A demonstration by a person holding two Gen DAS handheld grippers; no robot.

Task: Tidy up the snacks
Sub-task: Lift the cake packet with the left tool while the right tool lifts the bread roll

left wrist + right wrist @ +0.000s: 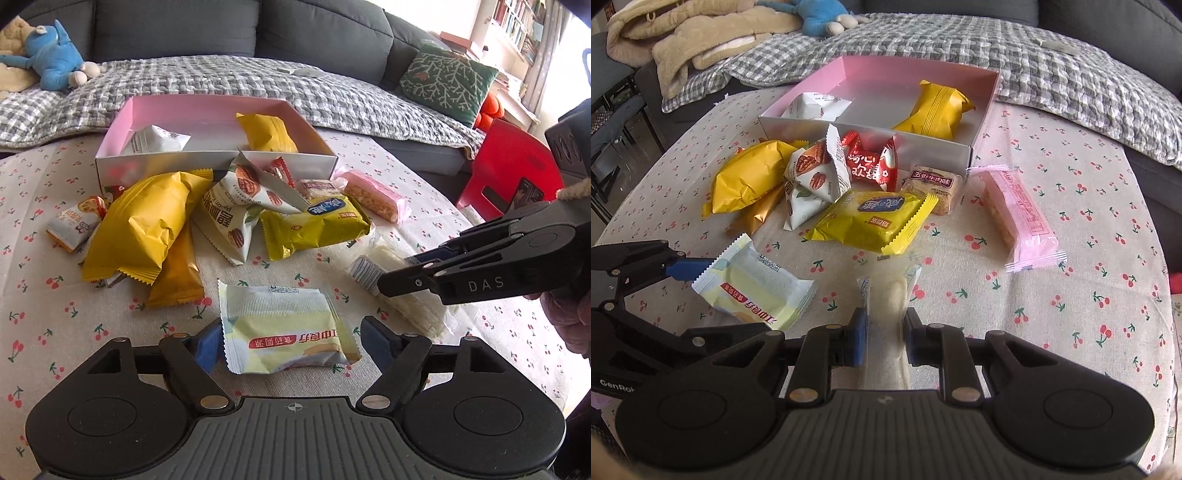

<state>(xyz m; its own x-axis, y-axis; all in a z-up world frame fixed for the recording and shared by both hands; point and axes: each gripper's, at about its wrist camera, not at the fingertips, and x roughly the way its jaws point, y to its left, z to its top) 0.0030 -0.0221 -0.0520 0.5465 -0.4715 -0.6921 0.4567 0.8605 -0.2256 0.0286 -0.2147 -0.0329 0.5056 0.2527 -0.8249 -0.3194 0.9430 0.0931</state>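
Note:
A pink-lined box [218, 160] [871, 138] on the cherry-print table holds a white packet [155, 140] and a yellow packet [267, 133]. Several snack packets lie in a pile in front of it. My left gripper [291, 341] is open around a pale green-yellow packet [284, 328] [757, 288] that lies on the table. My right gripper [884, 332] is shut on a clear-wrapped white rice cracker packet [888, 317] [410, 295]. It shows from the side in the left wrist view [391, 284].
A pink bar packet [1019, 218] lies right of the pile. A yellow-green packet [875, 221] lies in the middle. A grey sofa with a checked blanket [221, 77] is behind the table. A red chair [509, 166] stands at the right.

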